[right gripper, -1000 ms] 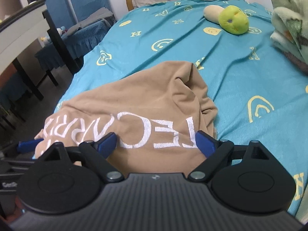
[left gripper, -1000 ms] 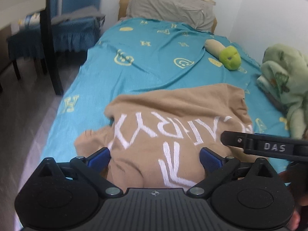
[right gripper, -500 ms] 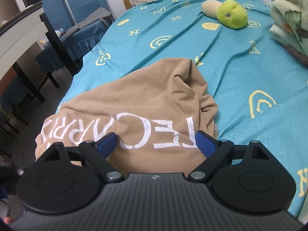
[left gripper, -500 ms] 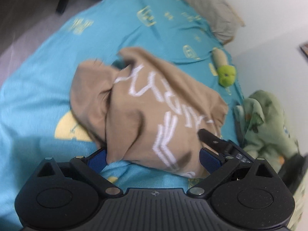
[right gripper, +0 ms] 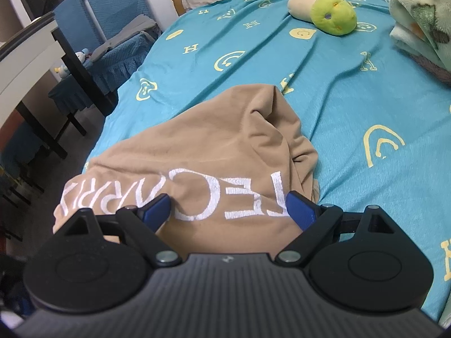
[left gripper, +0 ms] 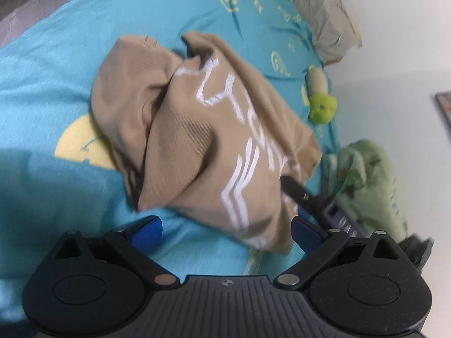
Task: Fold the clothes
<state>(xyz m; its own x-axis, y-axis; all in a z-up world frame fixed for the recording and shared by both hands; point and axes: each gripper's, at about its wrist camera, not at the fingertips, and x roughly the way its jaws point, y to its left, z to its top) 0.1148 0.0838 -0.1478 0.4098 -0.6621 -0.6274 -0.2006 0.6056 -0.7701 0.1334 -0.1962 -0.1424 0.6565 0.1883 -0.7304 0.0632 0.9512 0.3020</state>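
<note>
A: On the bed [right gripper: 352,107], what did you count?

B: I counted one tan garment [right gripper: 203,152] with white lettering, crumpled near the bed's near edge. One green plush toy [right gripper: 332,17], one green patterned blanket [right gripper: 422,19] at the right side, one grey pillow [left gripper: 324,11] at the head. Two blue chairs [right gripper: 112,14] stood beside the bed.

A: And the tools?

B: I had two. The right hand-held gripper [right gripper: 228,205] was released, jaws wide, the lettered cloth lying between its blue fingers [right gripper: 156,208] with neither pad pressing it that I could see. The left hand-held gripper [left gripper: 225,228] was also released, jaws wide, just short of the garment's hem, over the sheet.

A: What differed from a second before?

B: My left view had rolled hard: the bed ran diagonally and the picture was smeared. The garment's left part had bunched into a folded lump. The right view matched, garment and jaws unchanged.
</note>
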